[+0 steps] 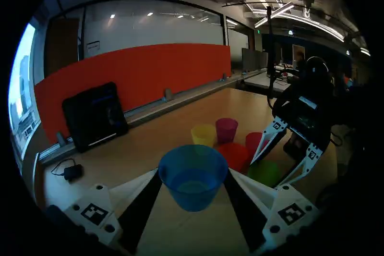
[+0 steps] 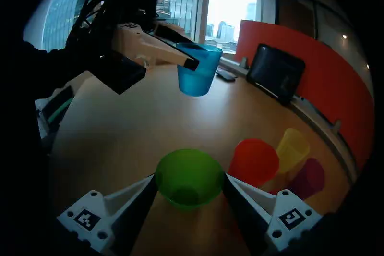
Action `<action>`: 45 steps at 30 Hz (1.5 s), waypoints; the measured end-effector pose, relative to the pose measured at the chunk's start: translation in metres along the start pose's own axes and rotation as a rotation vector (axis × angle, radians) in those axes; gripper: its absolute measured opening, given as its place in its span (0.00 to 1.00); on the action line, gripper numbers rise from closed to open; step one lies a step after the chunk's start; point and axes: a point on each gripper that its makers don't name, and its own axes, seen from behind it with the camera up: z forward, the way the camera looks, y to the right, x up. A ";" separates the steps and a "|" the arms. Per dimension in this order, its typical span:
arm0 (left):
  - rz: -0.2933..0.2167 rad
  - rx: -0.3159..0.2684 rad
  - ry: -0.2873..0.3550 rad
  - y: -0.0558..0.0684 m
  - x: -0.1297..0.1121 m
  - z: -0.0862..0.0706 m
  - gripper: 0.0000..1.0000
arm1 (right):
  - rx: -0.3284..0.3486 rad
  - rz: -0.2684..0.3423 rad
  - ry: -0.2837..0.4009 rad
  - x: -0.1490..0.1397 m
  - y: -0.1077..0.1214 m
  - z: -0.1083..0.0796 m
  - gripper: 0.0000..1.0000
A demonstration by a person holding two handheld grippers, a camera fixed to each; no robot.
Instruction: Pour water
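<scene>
Left gripper view shows the wooden table [image 1: 144, 150], and over it the left gripper [image 1: 193, 174] clamps a raised blue cup [image 1: 193, 184]; the right gripper [image 2: 189, 178] pinches a green cup [image 2: 188, 184] beside other coloured cups [image 2: 254, 160]

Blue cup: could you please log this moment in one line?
left gripper: shut on blue cup, raised, upright, water inside; right gripper: shut on green cup; pour: not started
</scene>
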 end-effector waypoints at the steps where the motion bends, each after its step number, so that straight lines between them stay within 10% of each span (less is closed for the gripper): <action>1: -0.002 0.000 0.003 0.000 0.001 -0.001 0.87 | -0.002 0.002 0.007 0.002 0.000 -0.002 0.94; 23: -0.016 0.025 0.120 0.004 0.041 -0.027 0.87 | -0.085 -0.006 0.233 0.077 0.002 -0.059 0.94; 45: -0.046 0.015 0.178 0.007 0.062 -0.034 0.87 | -0.133 0.050 0.438 0.124 0.012 -0.078 0.95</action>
